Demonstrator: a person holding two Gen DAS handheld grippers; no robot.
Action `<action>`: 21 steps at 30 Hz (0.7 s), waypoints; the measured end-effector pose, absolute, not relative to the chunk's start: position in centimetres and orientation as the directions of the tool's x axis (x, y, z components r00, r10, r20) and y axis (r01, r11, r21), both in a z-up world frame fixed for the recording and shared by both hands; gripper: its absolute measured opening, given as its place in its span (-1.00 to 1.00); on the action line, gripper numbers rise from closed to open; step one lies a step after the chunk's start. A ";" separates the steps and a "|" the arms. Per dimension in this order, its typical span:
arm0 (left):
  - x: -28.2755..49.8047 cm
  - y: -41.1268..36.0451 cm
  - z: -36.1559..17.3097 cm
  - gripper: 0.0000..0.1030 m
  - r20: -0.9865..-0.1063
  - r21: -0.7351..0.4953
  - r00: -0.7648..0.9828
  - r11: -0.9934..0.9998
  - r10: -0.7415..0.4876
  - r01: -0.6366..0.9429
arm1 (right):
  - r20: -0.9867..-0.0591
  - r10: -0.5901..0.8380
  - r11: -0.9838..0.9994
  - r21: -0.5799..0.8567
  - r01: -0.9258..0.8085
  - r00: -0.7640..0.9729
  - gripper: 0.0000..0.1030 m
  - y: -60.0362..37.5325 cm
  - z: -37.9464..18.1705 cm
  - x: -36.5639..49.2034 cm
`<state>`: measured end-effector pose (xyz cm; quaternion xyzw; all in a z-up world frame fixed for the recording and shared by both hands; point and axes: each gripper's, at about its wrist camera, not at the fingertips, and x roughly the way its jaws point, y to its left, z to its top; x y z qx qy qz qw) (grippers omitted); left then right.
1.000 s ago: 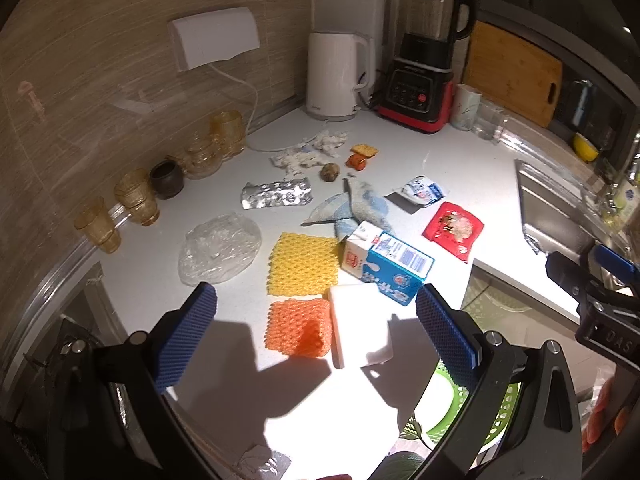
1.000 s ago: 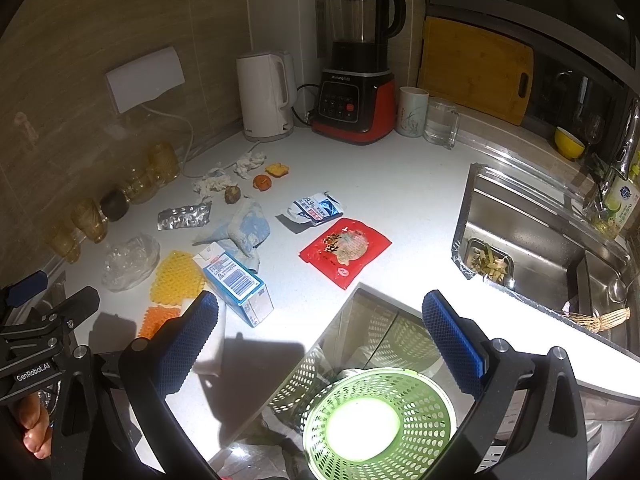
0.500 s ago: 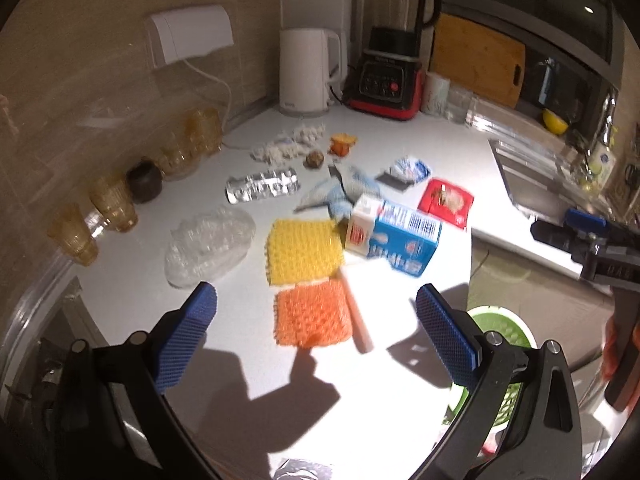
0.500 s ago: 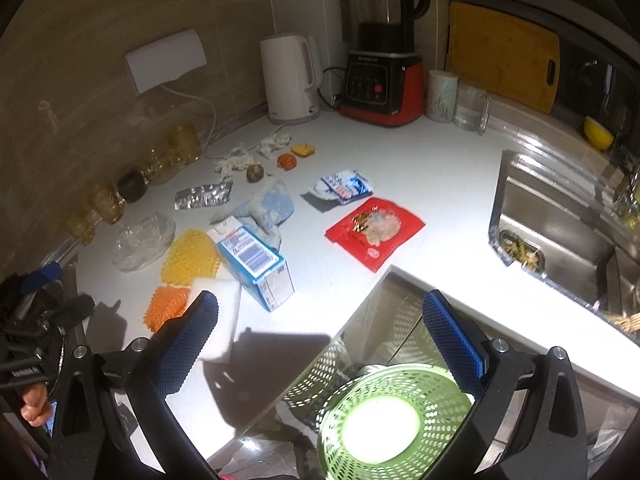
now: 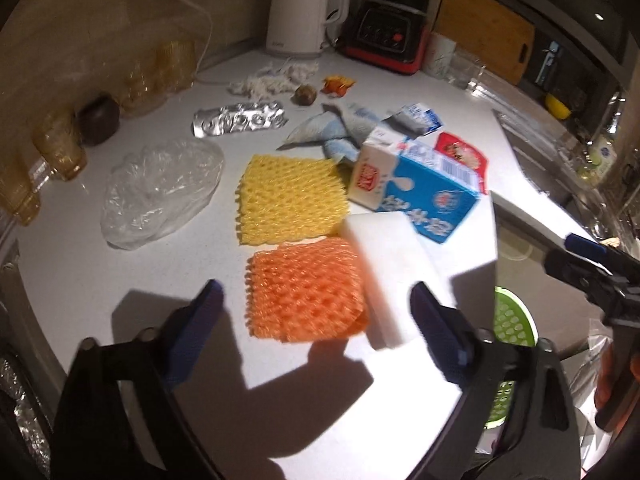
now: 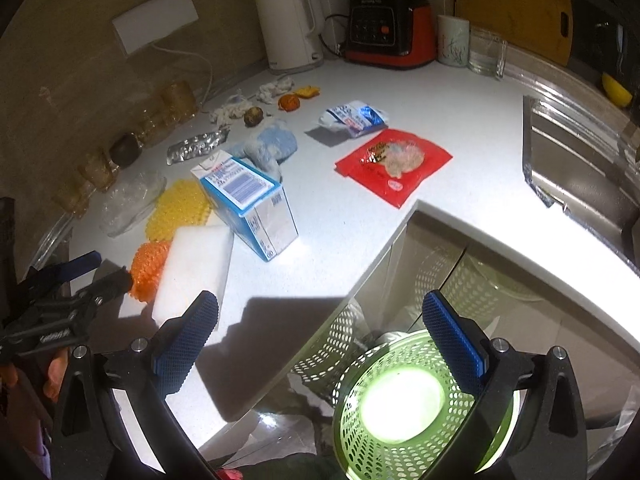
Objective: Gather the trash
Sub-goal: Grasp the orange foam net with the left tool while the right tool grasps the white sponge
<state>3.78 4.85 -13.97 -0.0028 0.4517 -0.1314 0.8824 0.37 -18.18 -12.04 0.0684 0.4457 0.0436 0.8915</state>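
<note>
Trash is strewn over the white counter (image 5: 80,272). Nearest to me lie an orange foam net (image 5: 306,288), a yellow foam net (image 5: 288,200), a white foam block (image 5: 396,272) and a blue milk carton (image 5: 416,188). A clear plastic bag (image 5: 160,192) and a foil blister sheet (image 5: 238,120) lie to the left. My left gripper (image 5: 316,308) hovers just over the orange net. Its jaws are closing, and the pads touch nothing. A red packet (image 6: 394,162) and a blue-white pouch (image 6: 354,116) lie further right. My right gripper (image 6: 320,308) stands open over the counter's edge, above a green basket (image 6: 404,404).
A white kettle (image 6: 290,26), a red blender (image 6: 386,20), a mug and a glass stand at the back. Amber glasses (image 5: 60,144) line the left wall. The steel sink (image 6: 580,168) is at the right. Crumpled tissue and fruit scraps lie near the kettle.
Both grippers have sunk toward the counter, so the trash looms larger. The left gripper now hangs over the orange net, and its jaws stand a little narrower.
</note>
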 end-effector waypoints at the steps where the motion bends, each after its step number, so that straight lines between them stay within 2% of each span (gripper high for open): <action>1: 4.3 4.8 -14.6 0.61 -0.808 -0.121 0.544 0.967 -0.227 0.224 | -0.793 0.138 0.987 0.161 -0.014 0.593 0.96 -18.2 -12.3 0.4; 7: 5.2 4.6 -16.5 0.56 -0.844 -0.150 0.483 0.967 -0.233 0.206 | -0.803 0.127 0.989 0.150 -0.009 0.583 0.96 -18.4 -12.6 0.4; 9: 5.5 4.5 -17.0 0.39 -0.852 -0.155 0.468 0.968 -0.232 0.199 | -0.805 0.132 0.988 0.156 -0.009 0.578 0.96 -18.5 -12.7 0.5; 16: 5.8 5.3 -17.3 0.15 -0.855 -0.193 0.456 0.968 -0.246 0.159 | -0.815 0.134 0.989 0.146 -0.025 0.563 0.97 -17.8 -13.0 0.6; 19: 5.6 5.5 -16.9 -0.09 -0.845 -0.196 0.475 0.968 -0.247 0.156 | -0.818 0.158 0.985 0.167 -0.034 0.553 0.97 -17.2 -13.2 0.9; 21: 5.5 5.6 -16.7 -0.39 -0.836 -0.188 0.493 0.969 -0.243 0.159 | -0.819 0.180 0.982 0.185 -0.047 0.544 0.97 -16.3 -13.4 1.2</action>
